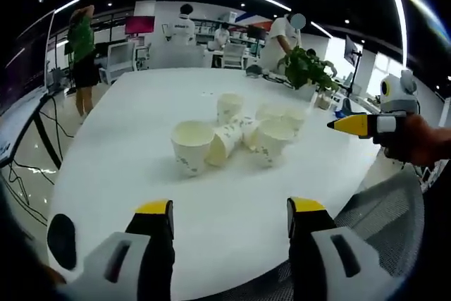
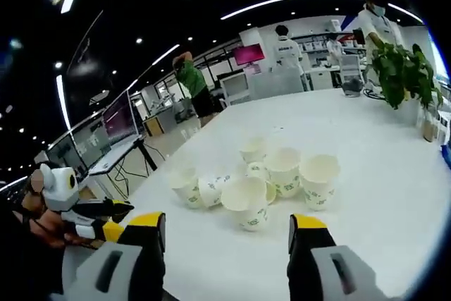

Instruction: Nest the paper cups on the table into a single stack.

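Left gripper view has the left tool (image 1: 229, 215) spread wide and empty above the white tabletop (image 1: 127, 167), paper cups (image 1: 239, 135) clustered mid-table, some upright, some tipped. Right tool (image 2: 229, 229) also gapes wide, short of the cups (image 2: 257, 181); potted plant (image 2: 403, 75) behind

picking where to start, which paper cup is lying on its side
The paper cup in the middle of the cluster lies on its side, mouth toward the left gripper; the cups around it stand upright.

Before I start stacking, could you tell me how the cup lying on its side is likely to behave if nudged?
The tipped cup would probably roll in a curve, being tapered. It looks like thin paper, so likely light and easily crushed.
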`<state>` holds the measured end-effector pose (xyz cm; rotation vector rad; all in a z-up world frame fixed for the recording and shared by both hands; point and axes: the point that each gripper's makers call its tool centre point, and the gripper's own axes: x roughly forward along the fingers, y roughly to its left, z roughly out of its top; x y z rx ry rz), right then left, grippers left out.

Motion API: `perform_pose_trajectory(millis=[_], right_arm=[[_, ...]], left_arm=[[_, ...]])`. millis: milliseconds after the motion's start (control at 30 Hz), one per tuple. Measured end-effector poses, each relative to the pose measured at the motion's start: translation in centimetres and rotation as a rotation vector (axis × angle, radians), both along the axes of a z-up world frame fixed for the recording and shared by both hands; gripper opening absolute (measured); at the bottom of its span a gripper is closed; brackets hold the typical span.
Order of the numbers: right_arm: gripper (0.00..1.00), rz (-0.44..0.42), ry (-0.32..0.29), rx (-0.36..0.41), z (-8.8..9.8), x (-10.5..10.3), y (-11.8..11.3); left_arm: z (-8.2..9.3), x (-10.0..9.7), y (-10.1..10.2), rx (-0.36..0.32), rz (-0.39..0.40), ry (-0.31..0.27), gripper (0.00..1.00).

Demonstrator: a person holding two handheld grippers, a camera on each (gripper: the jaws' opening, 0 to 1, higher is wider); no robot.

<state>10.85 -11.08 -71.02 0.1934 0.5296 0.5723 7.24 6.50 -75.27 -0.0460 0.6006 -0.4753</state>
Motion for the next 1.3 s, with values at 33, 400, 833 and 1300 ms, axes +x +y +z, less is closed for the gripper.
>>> perform_pose_trajectory(millis=[33,400,833,1300], right_arm=[[0.69,0.018,-0.005,-0.006,-0.1,0.5,0.4],[0.66,0.286,-0.074,-0.093,2.6,4.5,6.8],[0.61,0.578,-0.051,-0.197,0.9,4.5,14.6],[0.56,0.751,0.051,-0.363,-4.7,6.3,19.6]], left_arm=[[0.0,0.0,-0.1,-0.003,-0.004,0.001,0.66],[-0.2,-0.2,-0.7,0.004,-0.057,-0.011,0.68],[0.0,-0.2,-0.8,-0.009,-0.061,-0.018,0.69],[0.7,-0.2,-0.9,-0.016,-0.045,-0.025,0.69]])
